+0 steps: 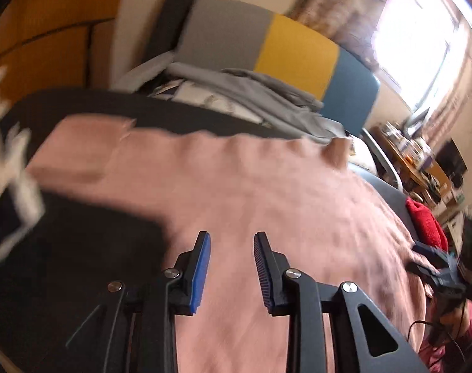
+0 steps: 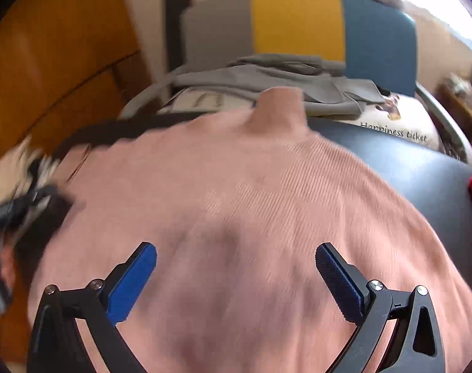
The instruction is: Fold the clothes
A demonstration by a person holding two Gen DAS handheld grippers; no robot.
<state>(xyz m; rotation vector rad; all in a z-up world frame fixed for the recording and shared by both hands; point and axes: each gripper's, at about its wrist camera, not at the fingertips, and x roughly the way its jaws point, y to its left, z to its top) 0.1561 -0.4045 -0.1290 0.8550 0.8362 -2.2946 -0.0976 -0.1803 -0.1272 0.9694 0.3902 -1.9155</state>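
A pink ribbed high-neck sweater [image 1: 236,186] lies spread flat on a dark table [image 1: 64,264], its collar [image 2: 279,108] pointing away from me. My left gripper [image 1: 231,239] hovers over the sweater's lower part, its jaws a little apart and empty. My right gripper [image 2: 236,255] hovers over the sweater's [image 2: 251,202] middle, its jaws wide apart and empty. The right gripper also shows at the right edge of the left wrist view [image 1: 438,270]. Both views are motion-blurred.
A chair with a grey, yellow and blue back [image 2: 298,25] stands behind the table, holding grey clothes [image 2: 267,74] and a printed cushion [image 2: 397,124]. A red cloth [image 1: 425,220] lies at the table's right edge. Orange wooden panelling [image 2: 49,62] is on the left.
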